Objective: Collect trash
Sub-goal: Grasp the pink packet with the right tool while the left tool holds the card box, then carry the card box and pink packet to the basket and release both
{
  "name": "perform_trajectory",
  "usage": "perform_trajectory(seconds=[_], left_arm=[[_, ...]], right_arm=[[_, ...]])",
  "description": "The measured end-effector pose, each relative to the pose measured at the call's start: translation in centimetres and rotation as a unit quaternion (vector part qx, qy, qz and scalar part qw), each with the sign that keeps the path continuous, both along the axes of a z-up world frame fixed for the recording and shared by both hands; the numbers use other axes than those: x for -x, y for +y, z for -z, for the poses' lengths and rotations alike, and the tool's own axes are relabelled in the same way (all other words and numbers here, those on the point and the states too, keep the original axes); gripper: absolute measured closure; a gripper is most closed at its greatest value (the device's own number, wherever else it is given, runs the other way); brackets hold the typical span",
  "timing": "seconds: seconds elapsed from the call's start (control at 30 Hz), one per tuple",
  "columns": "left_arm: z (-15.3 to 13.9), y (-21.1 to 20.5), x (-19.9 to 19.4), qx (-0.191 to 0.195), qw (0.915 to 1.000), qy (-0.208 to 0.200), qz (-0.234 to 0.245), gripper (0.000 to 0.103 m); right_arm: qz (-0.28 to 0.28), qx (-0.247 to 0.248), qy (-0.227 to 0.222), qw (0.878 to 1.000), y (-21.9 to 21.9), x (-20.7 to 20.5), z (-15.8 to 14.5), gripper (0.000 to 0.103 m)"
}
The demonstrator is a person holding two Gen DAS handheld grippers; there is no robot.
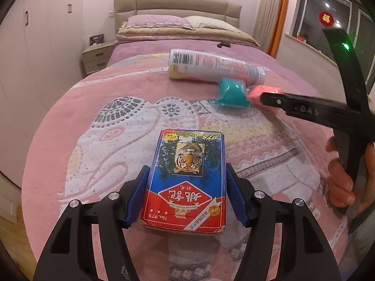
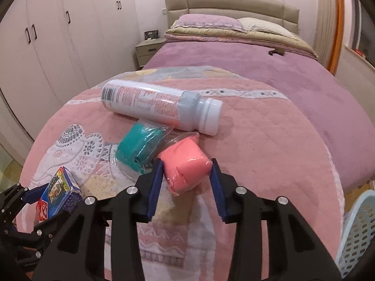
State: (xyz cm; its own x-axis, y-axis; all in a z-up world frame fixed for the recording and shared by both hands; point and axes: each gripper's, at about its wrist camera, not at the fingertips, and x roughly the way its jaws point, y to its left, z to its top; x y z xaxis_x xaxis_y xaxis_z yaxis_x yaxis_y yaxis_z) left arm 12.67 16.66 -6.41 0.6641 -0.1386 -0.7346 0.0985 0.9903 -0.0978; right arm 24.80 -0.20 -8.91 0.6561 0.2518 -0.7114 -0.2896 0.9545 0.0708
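Observation:
A blue and red playing-card box with a tiger picture sits between the blue pads of my left gripper, which press on its two long sides. In the right wrist view the same box shows tilted at the lower left. My right gripper is shut on a soft pink packet wrapped in clear plastic. A teal packet lies just to its left, touching it. Behind both, a white bottle with pink print lies on its side on the pink blanket.
A light blue perforated basket stands off the bed's right edge. A hand holds the right gripper. Pillows, a headboard and a nightstand are at the far end, with wardrobes along the left wall.

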Motion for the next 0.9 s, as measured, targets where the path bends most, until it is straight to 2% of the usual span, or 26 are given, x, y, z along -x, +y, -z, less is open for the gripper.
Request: perform_trajectory(seconds=[0.07,0.27,0.43,0.63,0.67,0.77,0.9], left_arm=[[-0.5,-0.3,0.6,0.011,0.9999,-0.006,0.004,0.043],[-2.7,-3.7,2.0,0.009,0.9989,-0.028,0.035,0.043],[-4.3,-8.4,2.4,0.031,0.9939,-0.044,0.097,0.043],[-5.7,-16.8,2.2,0.029,0.9826,-0.056,0.174,0.043],[-5.9,-18.6,2.0,0.03,0.9797,-0.056,0.19,0.043],[-6.1,-23.2,1.2,0.039,0.9714,-0.049,0.229,0.043],[-6.1,-28.7,0.3,0.052,0.9614,-0.043,0.267,0.043]], right_arm=[[0.007,-0.005,-0.01,1.0,-1.0,1.5,-0.5,0.067],[0.046,-0.013,-0.041,0.998,-5.3,6.5,-2.7,0.067],[0.096,-0.028,-0.059,0.993,-11.0,9.9,-5.2,0.067],[0.18,-0.031,-0.081,0.98,-18.6,13.2,-7.6,0.067],[0.18,-0.031,-0.081,0.98,-18.6,13.2,-7.6,0.067],[0.224,-0.021,-0.094,0.97,-22.2,14.4,-8.3,0.067],[0.274,-0.018,-0.079,0.958,-26.7,15.1,-8.1,0.067]])
